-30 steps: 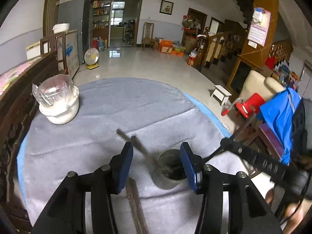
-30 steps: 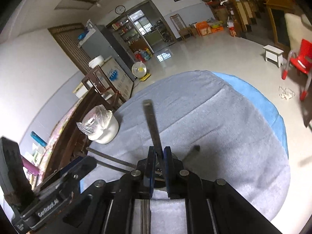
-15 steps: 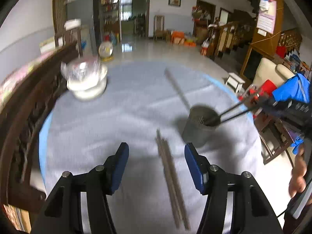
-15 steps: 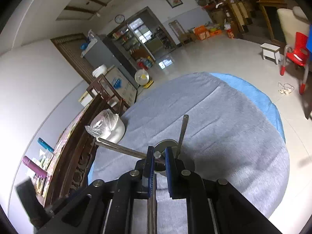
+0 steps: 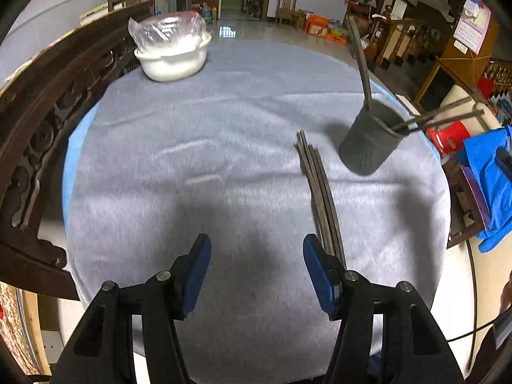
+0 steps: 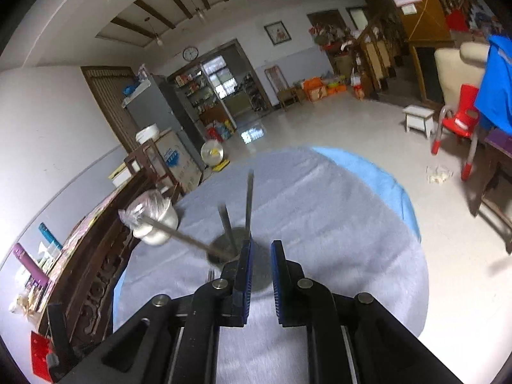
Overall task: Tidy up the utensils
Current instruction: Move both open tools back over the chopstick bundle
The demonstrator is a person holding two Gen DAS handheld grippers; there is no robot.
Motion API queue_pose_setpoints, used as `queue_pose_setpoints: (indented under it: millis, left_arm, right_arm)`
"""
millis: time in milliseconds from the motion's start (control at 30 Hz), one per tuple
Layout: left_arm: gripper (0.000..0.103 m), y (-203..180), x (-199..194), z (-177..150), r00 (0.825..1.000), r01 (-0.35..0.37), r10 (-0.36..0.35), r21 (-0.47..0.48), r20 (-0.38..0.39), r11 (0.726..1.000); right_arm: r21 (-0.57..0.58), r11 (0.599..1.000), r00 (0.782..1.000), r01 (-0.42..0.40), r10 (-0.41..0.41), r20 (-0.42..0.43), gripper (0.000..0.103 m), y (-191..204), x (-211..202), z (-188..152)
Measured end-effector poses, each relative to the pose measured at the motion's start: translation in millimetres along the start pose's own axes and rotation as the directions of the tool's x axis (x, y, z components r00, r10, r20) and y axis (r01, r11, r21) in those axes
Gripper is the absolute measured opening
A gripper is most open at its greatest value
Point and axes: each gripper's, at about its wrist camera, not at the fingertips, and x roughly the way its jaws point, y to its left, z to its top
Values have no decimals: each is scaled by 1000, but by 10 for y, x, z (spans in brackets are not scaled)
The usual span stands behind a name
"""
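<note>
The task looks partly done: three dark chopsticks already lean out of the grey holder cup point(image 5: 371, 140) near the desk's point(image 5: 198, 166) right edge, while a bundle of chopsticks point(image 5: 320, 192) lies flat on the grey cloth just beside it. The left claw point(image 5: 256, 272) hangs over the cloth, jaws apart and empty, its right finger just beside the bundle's near end. The right claw point(image 6: 260, 272) sits nearly closed on nothing behind the cup.

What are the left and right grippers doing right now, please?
Left gripper: open, nothing between its jaws, beside the chopsticks.
Right gripper: nearly shut, empty, just behind the holder.
</note>
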Motion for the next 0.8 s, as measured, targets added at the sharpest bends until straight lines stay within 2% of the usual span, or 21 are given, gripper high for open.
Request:
queue_pose_setpoints:
  millis: [133,233,400,500,600,733,800]
  left_arm:
    - [61,-108,162,-55,998,28,-27,18,-55,999]
    - [65,-204,299,-99,995,57,-55,26,-87,998]
    - [66,-395,568,-144,984,90,-83,36,-158,995]
    - [66,-498,712,-161,983,40,-29,56,-179,998]
    - [66,-545,862,-160,978,17,-6,52,-210,998]
    - [69,-493,881,-147,983,11,-3,41,-183,999]
    - [69,-407,875,-156,983,-31,37,40,-179,999]
  right_arm:
    - [-7,1000,995,8,-8,-103,13,-56,208,-244]
    - [27,1000,984,-3,8,-178,13,-124,365,-420]
    - [30,999,968,-13,20,-251,13,-110,540,-603]
    - [12,1000,962,-28,30,-270,13,-52,588,-658]
    - [13,999,957,-39,41,-287,13,-29,638,-710]
    - [1,999,950,-47,45,-310,13,15,700,-767]
    - [-5,999,945,-54,50,-323,13,52,719,-793]
